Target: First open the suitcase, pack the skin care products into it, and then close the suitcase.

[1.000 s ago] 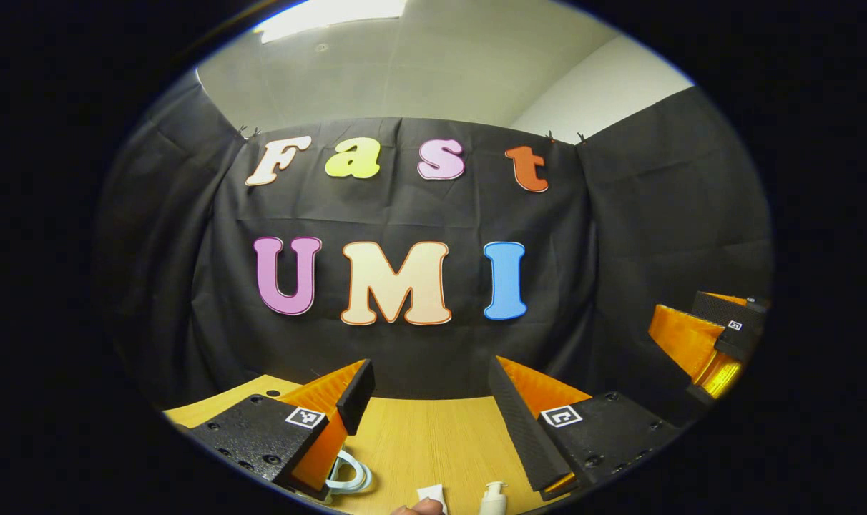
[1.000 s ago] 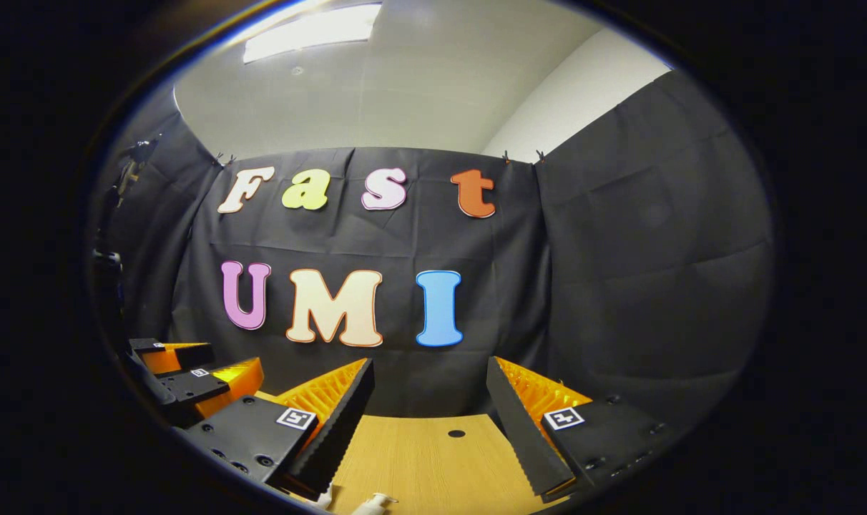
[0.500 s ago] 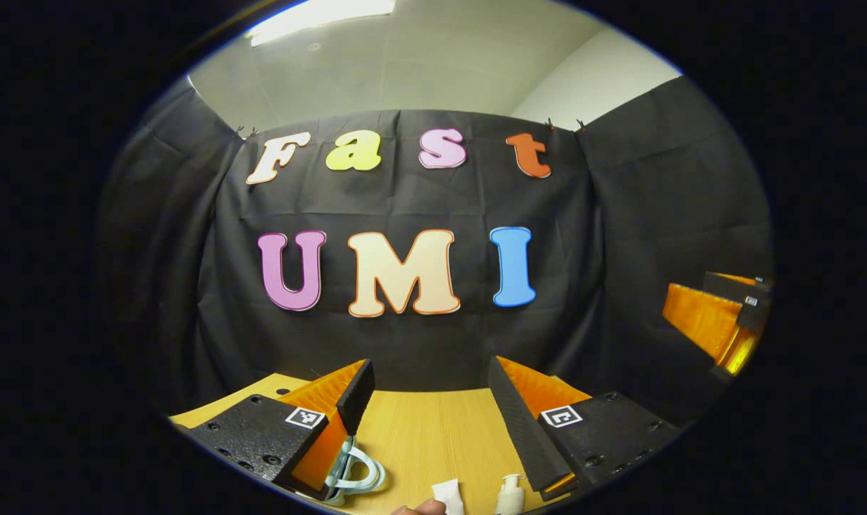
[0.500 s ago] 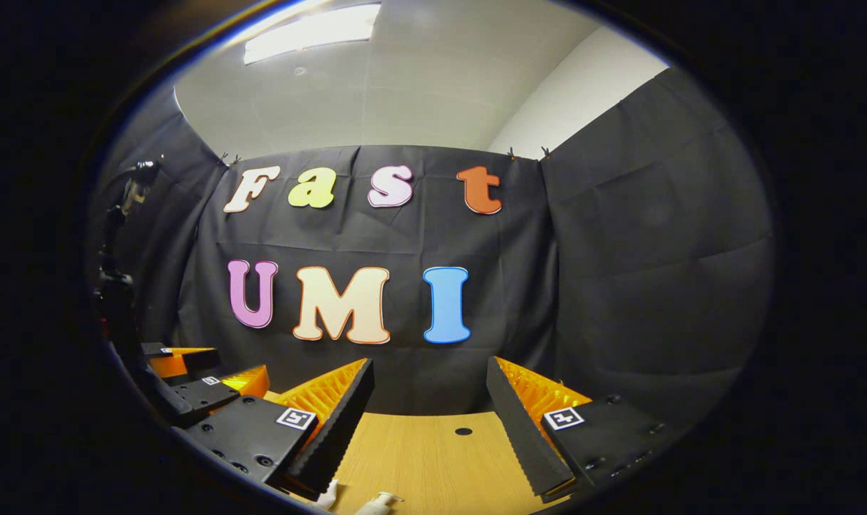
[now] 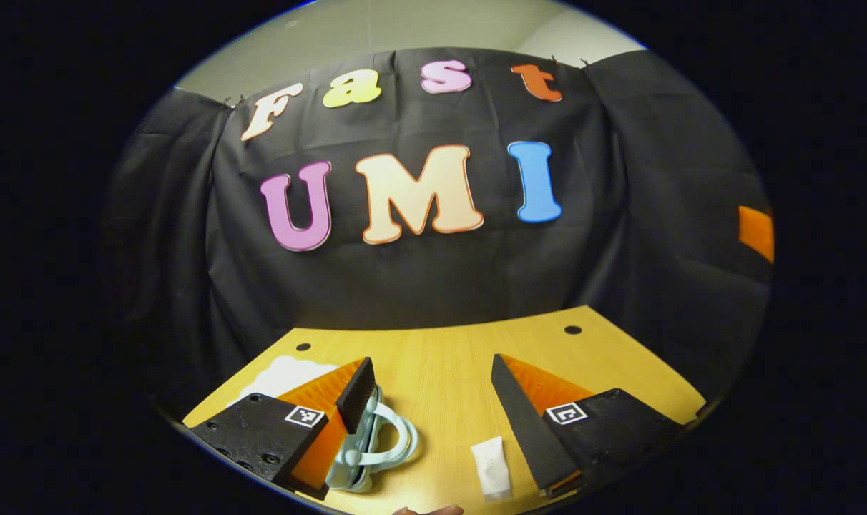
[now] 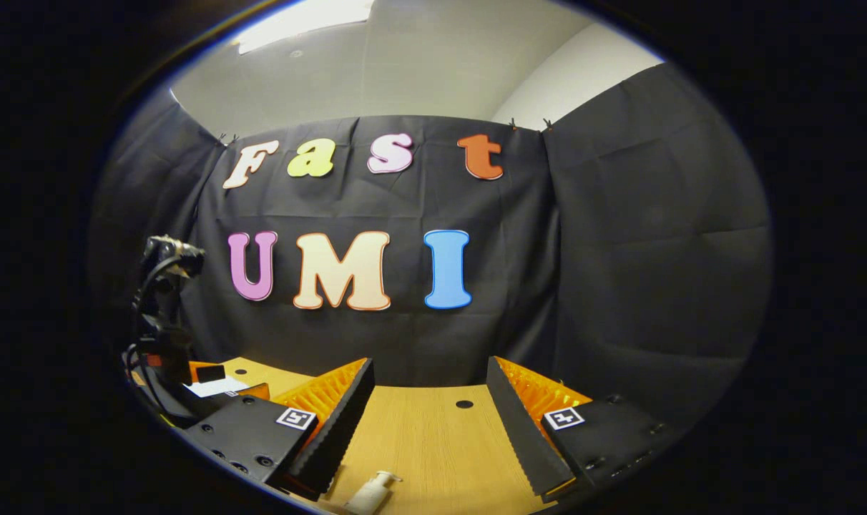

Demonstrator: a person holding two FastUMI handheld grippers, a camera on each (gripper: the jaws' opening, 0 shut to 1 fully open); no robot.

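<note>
Black cloth (image 5: 433,272) drapes the back of the booth behind a pale wooden table (image 5: 448,357), with two small round holes in the tabletop showing in the left gripper view, at about 11 and 1 o'clock of the gap between the fingers; the left gripper (image 5: 431,400) hangs low over the wood with its two fingers spread wide apart and nothing between them. One small pale blue suitcase (image 5: 365,450) lies at roughly 7 o'clock in that view, its looped handle (image 5: 398,443) pointing toward the middle of the table and its body partly hidden behind the left-hand finger, lid closed as far as can be told; one white skin care tube (image 5: 492,466) lies flat at about 5 o'clock, just beside the inner edge of the right-hand finger and apart from the suitcase; a fluffy white object (image 5: 283,373) sits beyond the suitcase near the table's far left corner, too hidden to identify. One white pump bottle (image 6: 370,493) lies on its side at 6 o'clock in the right gripper view, near the left-hand finger; the right gripper (image 6: 430,422) is likewise held with its two fingers well apart and empty. One dark camera stand with cables (image 6: 163,300) rises at 9 o'clock in that view.
</note>
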